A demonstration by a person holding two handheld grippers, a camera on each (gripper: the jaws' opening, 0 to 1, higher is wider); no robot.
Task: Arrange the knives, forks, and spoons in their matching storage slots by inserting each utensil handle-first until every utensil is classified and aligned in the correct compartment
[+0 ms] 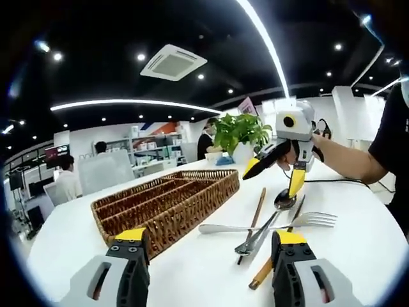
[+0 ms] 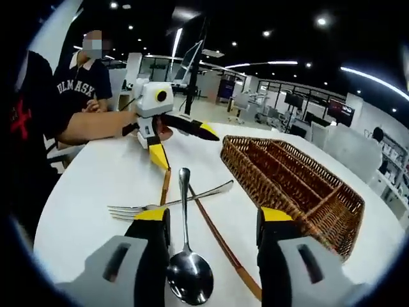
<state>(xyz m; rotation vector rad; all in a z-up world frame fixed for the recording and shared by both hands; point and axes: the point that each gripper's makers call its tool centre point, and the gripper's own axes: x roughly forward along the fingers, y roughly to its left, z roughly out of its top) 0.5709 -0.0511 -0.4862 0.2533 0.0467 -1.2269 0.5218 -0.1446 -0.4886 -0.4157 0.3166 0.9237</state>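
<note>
On the white table [image 1: 358,243] a small heap of cutlery lies beside the wicker tray [image 1: 167,203], whose long compartments hold nothing yet. In the left gripper view, the left gripper [image 1: 209,256] hangs low with its jaws apart, gripping nothing, near the fork [image 1: 275,224] and crossed chopsticks [image 1: 252,224]. In the right gripper view, the right gripper [image 2: 213,225] also stands spread, straddling the spoon [image 2: 186,259] (bowl nearest the camera, handle pointing away) without pinching it. The spoon's handle crosses the fork, and the tray sits just right of the pile.
</note>
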